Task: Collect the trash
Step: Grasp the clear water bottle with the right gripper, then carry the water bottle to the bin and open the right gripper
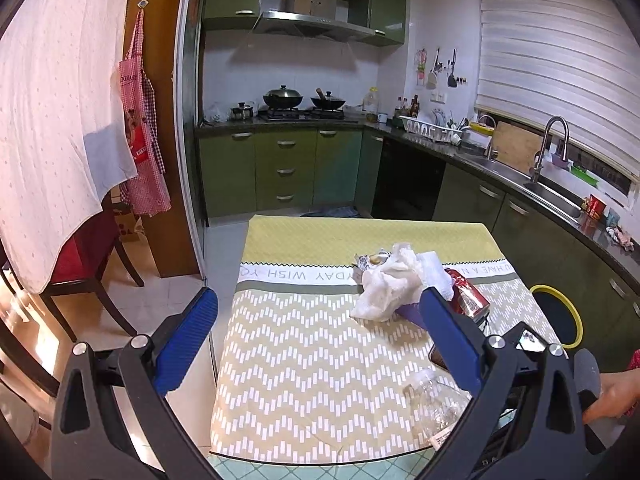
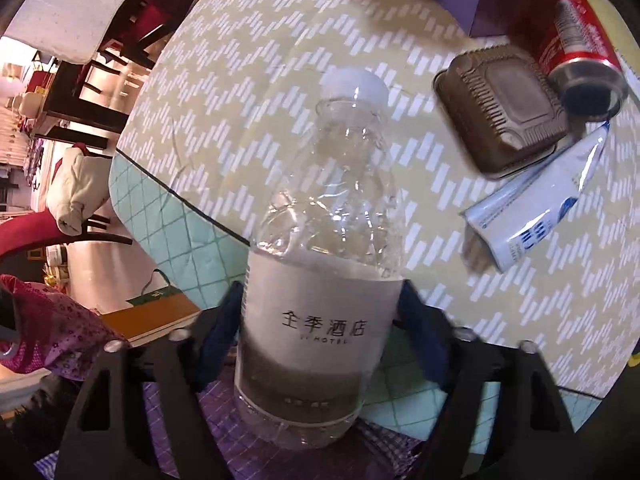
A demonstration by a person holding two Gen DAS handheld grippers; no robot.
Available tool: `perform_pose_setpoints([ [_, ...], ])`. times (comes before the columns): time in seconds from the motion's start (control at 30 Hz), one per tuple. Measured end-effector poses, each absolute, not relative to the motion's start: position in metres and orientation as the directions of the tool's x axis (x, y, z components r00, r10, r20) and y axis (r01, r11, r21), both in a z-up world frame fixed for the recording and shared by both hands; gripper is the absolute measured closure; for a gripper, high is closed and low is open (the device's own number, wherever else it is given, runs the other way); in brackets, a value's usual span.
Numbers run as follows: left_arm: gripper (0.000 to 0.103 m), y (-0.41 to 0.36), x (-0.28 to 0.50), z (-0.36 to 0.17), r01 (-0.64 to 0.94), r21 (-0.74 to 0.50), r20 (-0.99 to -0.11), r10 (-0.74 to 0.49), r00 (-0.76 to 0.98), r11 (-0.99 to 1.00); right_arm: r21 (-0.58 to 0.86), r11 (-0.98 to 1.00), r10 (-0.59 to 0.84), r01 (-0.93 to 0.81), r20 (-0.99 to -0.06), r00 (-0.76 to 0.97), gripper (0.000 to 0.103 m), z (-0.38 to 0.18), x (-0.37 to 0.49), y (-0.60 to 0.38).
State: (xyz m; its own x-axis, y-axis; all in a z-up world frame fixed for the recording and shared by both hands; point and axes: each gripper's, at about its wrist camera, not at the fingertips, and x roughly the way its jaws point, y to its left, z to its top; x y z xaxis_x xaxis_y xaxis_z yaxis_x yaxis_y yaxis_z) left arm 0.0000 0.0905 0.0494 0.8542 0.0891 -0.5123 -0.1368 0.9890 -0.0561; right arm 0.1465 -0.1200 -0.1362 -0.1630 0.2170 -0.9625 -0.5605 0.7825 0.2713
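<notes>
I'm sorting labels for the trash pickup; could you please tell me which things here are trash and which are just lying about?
Trash:
plastic bottle
red can
brown tray
blue-white wrapper
crumpled tissue

Lying about:
woks
dish rack
apron

1. Table (image 1: 304, 360): covered by a chevron-patterned cloth, green and white.
2. Green kitchen cabinets (image 1: 280, 168), lower run along the far wall.
3. Two lidded woks (image 1: 283, 98) on the hob.
4. Range hood (image 1: 316, 26), above.
5. Sink faucet (image 1: 554, 148), right counter.
6. Red checked apron (image 1: 140, 128), hanging at left.
7. Window blind (image 1: 560, 68).
</notes>
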Motion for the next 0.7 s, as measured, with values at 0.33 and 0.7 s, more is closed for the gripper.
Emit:
perform_pose_setpoints([
  [0.33,0.007,0.076,0.009,0.046,-0.104,-0.040,-0.530,0.067,0.845,0.994,0.314,0.738,0.274,-0.597,-0.948,-0.161,0.037,-0.109,0.135,-0.152],
  [0.7,0.007,0.045,0.030,0.033,-0.017,-0.035,-0.572,-0.006,0.820,0.999,0.371,0.833,0.443,-0.411,-0.892,0.092,0.037,-0.026,0.148,-0.306],
])
